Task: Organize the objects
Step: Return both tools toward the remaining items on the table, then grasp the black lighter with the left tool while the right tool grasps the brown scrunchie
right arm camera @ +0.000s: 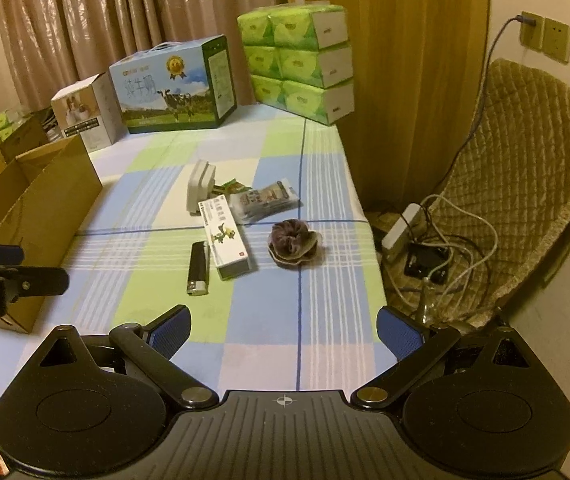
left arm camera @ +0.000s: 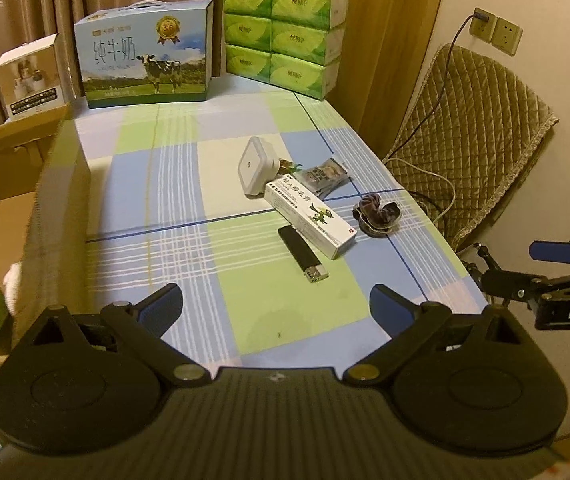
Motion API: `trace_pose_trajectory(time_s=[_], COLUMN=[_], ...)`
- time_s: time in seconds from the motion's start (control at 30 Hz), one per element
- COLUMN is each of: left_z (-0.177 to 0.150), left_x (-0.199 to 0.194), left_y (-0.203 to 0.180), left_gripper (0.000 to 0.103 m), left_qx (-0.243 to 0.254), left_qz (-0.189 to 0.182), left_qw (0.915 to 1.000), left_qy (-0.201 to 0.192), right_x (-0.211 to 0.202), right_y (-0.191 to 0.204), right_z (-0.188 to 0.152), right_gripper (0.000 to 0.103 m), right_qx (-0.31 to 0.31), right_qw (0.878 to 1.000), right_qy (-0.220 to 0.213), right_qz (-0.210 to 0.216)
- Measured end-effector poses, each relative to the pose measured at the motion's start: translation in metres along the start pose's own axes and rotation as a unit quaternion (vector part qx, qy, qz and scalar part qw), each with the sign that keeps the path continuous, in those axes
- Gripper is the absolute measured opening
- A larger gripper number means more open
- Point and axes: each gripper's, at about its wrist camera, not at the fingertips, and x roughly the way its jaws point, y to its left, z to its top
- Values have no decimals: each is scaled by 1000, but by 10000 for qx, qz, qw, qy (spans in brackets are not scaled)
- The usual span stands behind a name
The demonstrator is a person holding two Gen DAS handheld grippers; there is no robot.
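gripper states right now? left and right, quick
Left gripper: open, holding nothing, above the checked tablecloth.
Right gripper: open, holding nothing.

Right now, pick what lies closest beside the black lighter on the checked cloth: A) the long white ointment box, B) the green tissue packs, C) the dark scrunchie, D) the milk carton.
A: the long white ointment box lies right alongside the black lighter, while the dark scrunchie sits farther off on the box's other side.
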Motion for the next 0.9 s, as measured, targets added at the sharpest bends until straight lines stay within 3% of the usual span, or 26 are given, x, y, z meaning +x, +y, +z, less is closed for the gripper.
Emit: trace_pose_trajectory(time_s=[0.13,0.37,0.47,0.7,0.8,0.9], left_z=[0,-4,-4,5,8,11], left_x=[28,85,109,157,171,178], left_y=[-5,-10,-12,-17,-19,-21], left_gripper=[91,75,61,54,39,38], left_qx=[-60,-59,-4,44,74,178], left_qz=[-58,-91,-145,-262,-208,-136], left_qw=[10000,9999,9997,9992,9992,9993], left_qy=[31,116,179,285,337,303], right_x=[23,70,87,118,129,142], right_y=[-6,-21,-28,-33,-34,-33], right_z=[2,2,3,13,17,22], right_gripper=[96,79,77,75,71,70], right_qx=[-165,-350,-331,-388,-348,-333], right_qw=[9998,9994,9994,9991,9991,9991], right_qy=[-56,7,12,-50,-94,-130], right_qz=[-21,66,99,149,223,229])
